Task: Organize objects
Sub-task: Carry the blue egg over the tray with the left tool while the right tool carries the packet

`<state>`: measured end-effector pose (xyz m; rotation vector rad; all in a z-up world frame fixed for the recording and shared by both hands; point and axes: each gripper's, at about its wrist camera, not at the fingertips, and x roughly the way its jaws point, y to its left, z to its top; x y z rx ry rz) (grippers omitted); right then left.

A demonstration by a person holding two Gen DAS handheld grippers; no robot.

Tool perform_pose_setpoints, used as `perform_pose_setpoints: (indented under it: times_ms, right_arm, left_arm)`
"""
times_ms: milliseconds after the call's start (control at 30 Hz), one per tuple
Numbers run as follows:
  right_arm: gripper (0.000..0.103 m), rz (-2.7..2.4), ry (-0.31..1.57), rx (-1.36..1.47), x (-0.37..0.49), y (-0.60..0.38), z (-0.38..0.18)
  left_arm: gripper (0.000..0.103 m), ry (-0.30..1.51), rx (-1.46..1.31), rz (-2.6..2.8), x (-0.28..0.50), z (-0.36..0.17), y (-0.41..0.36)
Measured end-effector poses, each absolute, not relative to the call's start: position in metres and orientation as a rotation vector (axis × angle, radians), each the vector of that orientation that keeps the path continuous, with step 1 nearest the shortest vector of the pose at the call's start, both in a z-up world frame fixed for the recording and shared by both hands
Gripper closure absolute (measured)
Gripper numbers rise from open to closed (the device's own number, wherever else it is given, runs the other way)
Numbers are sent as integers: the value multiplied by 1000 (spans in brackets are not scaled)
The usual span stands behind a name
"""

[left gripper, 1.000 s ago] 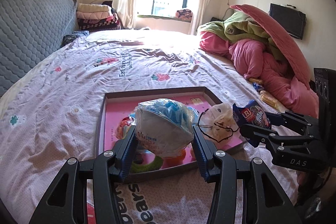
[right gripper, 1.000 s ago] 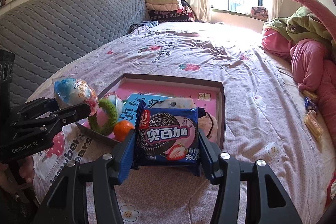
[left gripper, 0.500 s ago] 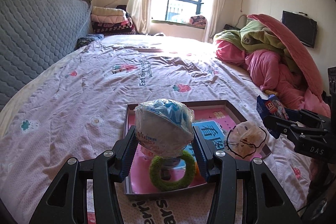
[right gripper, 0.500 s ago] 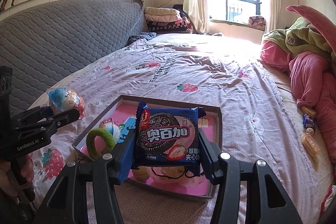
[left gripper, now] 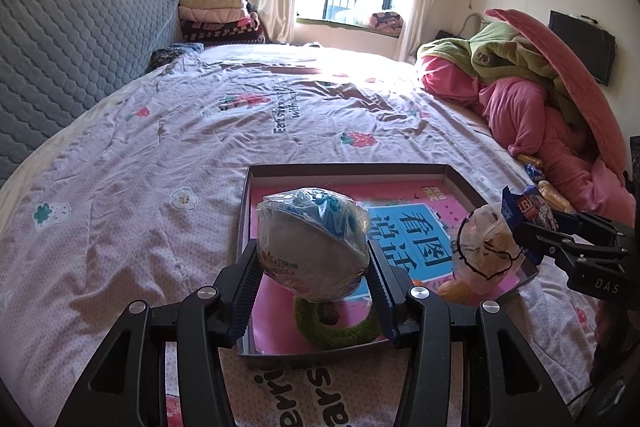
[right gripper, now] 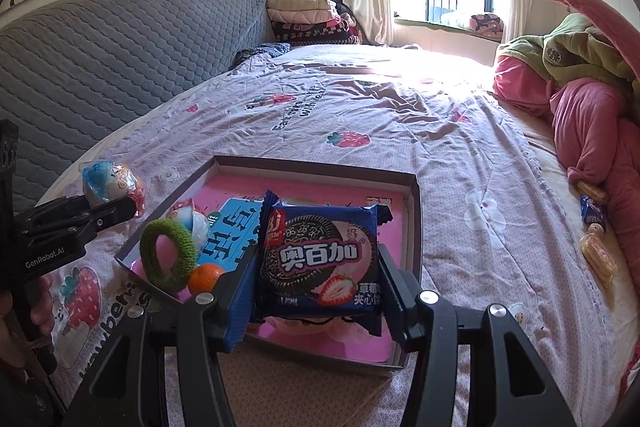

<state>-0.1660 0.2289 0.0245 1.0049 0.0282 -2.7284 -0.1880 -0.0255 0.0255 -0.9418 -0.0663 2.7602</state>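
Left claw (left gripper: 313, 263) clenching a plastic-wrapped toy ball (left gripper: 312, 247), pads pressing both its sides, hanging just above the near-left corner of the shallow box tray (left gripper: 344, 170). Right claw (right gripper: 318, 281) gripping a blue cookie packet (right gripper: 320, 263) by its side edges, hovering over the tray's near edge in the right wrist view.

Lying inside the tray: green knitted ring (right gripper: 170, 255) at 9 o'clock from the packet, leaning against the near-left wall; small orange (right gripper: 206, 277) touching it at about 4 o'clock; another wrapped ball (right gripper: 188, 221) behind the ring; blue printed card (left gripper: 408, 239) covering the floor's middle; clear bag with a drawn face (left gripper: 486, 247) sitting by the right wall.

Tray floor showing bare pink toward the far wall, at 12 o'clock. Bed sheet (left gripper: 160, 147) spreading open beyond the tray's far and left edges. Loose snack packets (right gripper: 596, 239) lying at 3 o'clock, near the pink quilt (right gripper: 592, 131), well apart from the tray.
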Motion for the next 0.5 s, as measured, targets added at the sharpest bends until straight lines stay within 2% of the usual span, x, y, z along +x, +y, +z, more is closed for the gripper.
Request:
perform_pose_setpoints:
  times_ms: [500]
  right_arm:
    - [48, -2716, 30, 1066, -166, 230, 6]
  left_arm:
    - [51, -31, -999, 2749, -187, 6, -20]
